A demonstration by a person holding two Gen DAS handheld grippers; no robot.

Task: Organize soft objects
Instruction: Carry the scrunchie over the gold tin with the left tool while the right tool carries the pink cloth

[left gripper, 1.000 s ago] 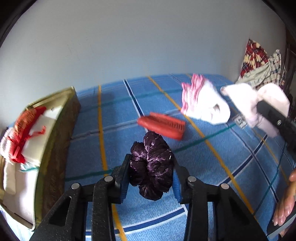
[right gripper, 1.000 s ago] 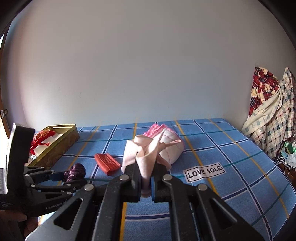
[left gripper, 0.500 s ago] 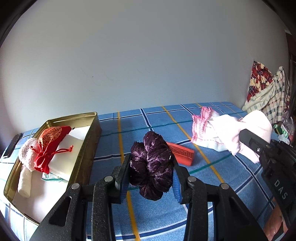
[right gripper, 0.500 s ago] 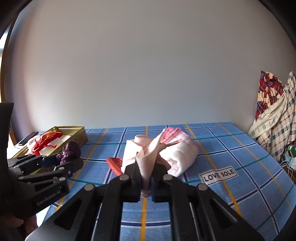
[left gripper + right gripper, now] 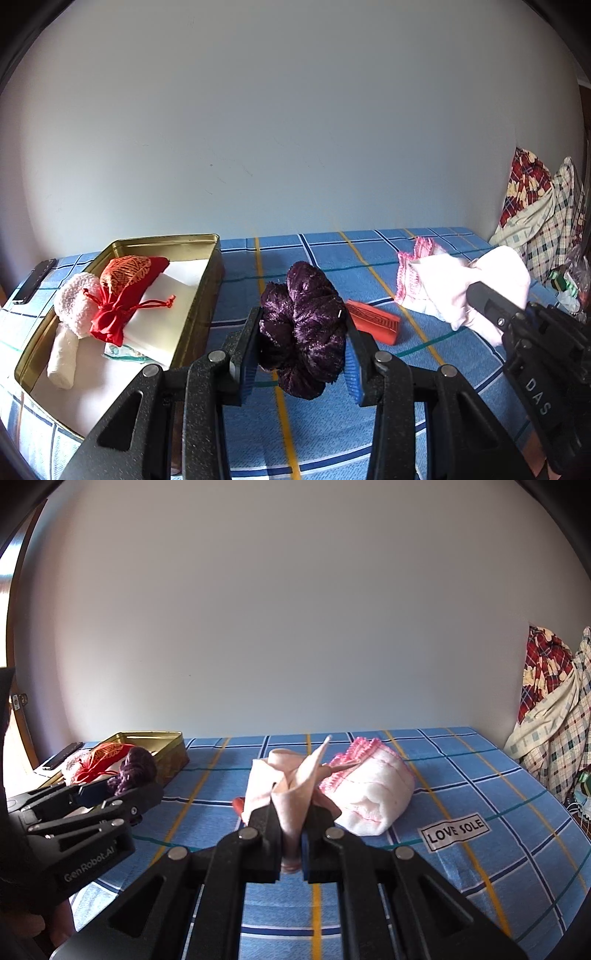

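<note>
Left tongs clamped, filled; right tongs pinched tight.

Phone, red comb, label

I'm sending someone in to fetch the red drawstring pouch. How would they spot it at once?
Find the gold tin at the left end of the blue checked bedspread, near the wall. The red drawstring pouch lies inside it on a white sheet, beside a fluffy pale pink toy. It alone there is bright red, with an orange patterned top and a knotted cord.
</note>
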